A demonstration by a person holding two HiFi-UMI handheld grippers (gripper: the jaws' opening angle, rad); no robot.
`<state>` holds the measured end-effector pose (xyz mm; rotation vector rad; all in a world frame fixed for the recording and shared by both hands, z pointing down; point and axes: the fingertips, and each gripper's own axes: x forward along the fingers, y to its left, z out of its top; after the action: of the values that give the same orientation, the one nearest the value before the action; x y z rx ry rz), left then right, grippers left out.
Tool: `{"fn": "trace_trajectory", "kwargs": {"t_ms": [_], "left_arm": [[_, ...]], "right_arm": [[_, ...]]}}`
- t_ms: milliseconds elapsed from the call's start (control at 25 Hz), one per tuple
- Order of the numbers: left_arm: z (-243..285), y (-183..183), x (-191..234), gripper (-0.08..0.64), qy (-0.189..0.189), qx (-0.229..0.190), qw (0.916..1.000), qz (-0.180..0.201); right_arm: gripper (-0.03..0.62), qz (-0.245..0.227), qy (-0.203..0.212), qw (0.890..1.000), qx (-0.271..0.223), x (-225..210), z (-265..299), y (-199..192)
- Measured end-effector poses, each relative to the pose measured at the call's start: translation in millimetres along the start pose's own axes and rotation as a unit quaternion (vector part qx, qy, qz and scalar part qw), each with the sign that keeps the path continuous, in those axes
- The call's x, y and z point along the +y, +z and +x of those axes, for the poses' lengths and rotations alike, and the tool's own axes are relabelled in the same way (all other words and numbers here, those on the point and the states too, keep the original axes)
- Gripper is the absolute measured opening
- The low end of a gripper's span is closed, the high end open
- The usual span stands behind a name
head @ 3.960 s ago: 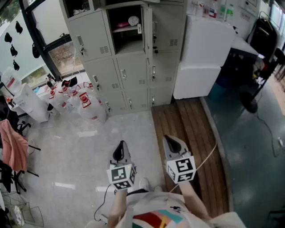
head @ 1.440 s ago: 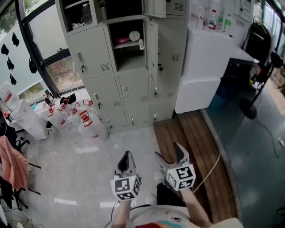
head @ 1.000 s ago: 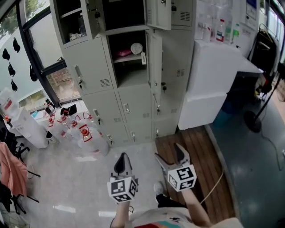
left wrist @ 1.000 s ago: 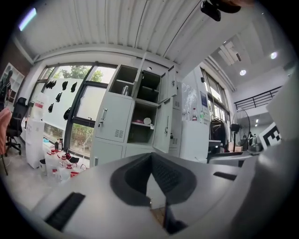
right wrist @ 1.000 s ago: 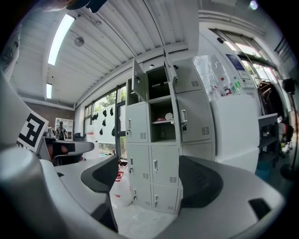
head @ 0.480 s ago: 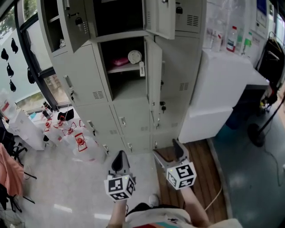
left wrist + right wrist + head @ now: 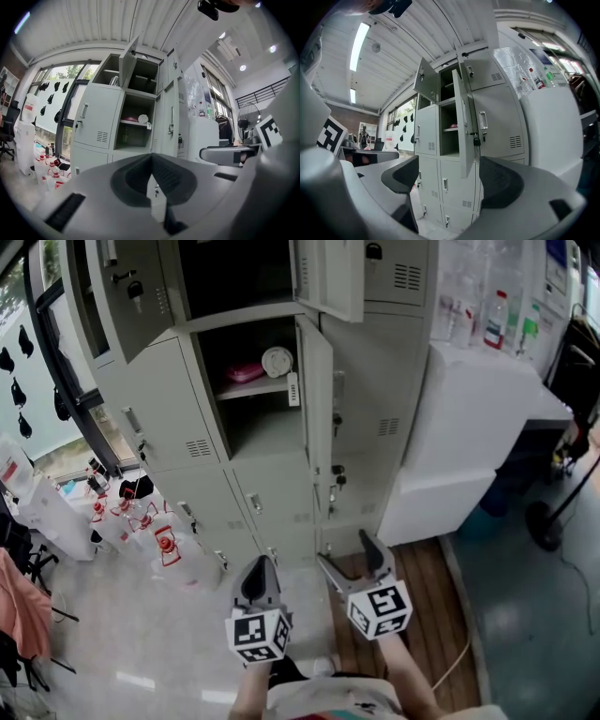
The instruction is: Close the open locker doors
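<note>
While the left gripper (image 7: pixel 259 570) hangs low with fingers pressed together and the right gripper (image 7: pixel 346 555) with fingers spread, both empty, the open locker doors (image 7: pixel 317 395) stand well ahead: thin, light, hinged steel, probably best pushed near the free edge.

In your head view the top edge cuts off the lockers (image 7: pixel 375 399), along with the upper left door (image 7: pixel 131 306) and the upper middle door (image 7: pixel 330 277). The pink thing (image 7: pixel 246 373) on the open compartment's shelf (image 7: pixel 267 383) is too small to name. The bottom edge crops your forearms (image 7: pixel 247 692). In your left gripper view, the left gripper (image 7: pixel 151 159) hides the lowest lockers.
</note>
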<state>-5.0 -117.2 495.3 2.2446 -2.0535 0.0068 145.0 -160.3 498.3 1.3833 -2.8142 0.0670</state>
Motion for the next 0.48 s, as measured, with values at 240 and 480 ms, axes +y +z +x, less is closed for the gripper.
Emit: {"fn": "trace_trajectory", "kwargs": {"t_ms": [240,480], "left_arm": [[22.4,4.7,-7.0,0.006,-0.016,-0.005,0.9999,0.000],[36.0,15.3,0.2,0.006,-0.018,-0.008,0.9998,0.008]], "right_arm": [[0.374,-0.004,0.011,1.000,-0.013,-3.7,10.4,7.2],[0.374,-0.001,0.018,1.000,-0.017,-8.1,20.6,18.1]]}}
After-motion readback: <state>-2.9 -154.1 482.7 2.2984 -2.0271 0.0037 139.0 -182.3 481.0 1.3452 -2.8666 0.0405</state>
